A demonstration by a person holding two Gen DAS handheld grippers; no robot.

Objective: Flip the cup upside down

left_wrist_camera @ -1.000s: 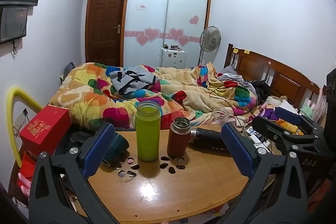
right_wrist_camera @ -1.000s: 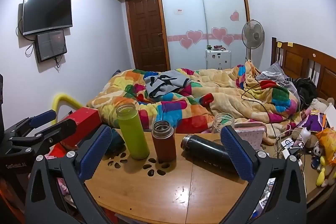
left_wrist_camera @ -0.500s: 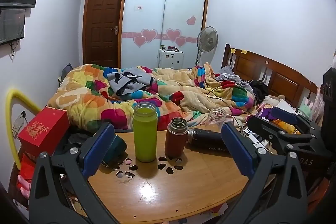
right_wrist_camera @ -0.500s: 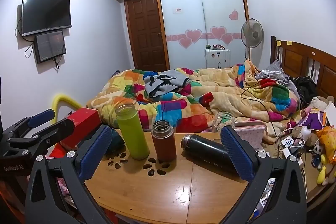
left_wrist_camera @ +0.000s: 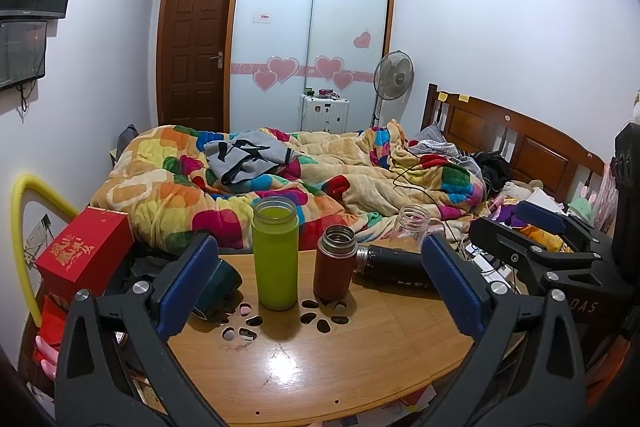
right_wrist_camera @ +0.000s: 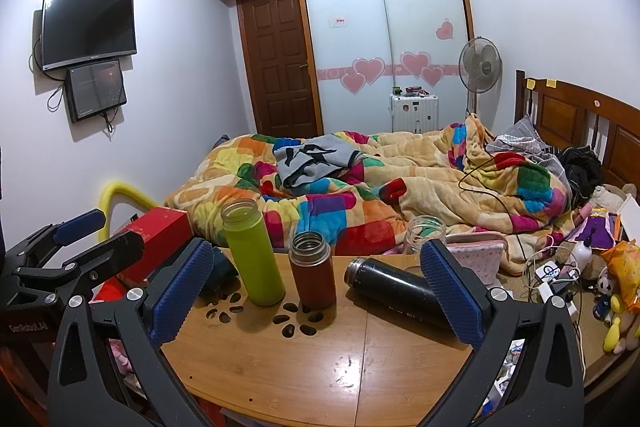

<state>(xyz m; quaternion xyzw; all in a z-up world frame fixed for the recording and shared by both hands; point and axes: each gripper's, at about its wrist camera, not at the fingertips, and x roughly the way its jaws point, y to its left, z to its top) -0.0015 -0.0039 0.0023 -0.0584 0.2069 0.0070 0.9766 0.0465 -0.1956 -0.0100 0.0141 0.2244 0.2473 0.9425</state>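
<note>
On the round wooden table stand an upright green cup and an upright brown-red cup, both with open mouths up. A black flask lies on its side to their right. A clear glass jar stands behind it. The same items show in the right wrist view: green cup, brown cup, black flask, jar. My left gripper and right gripper are both open and empty, held short of the cups.
A red box and a dark teal object sit at the table's left. A bed with a colourful quilt lies behind. Cables and clutter lie right of the table. The other gripper shows at each view's edge.
Both views have drifted slightly; the left wrist camera has tilted a little so the cups sit marginally lower and left. Nothing on the table has moved.
</note>
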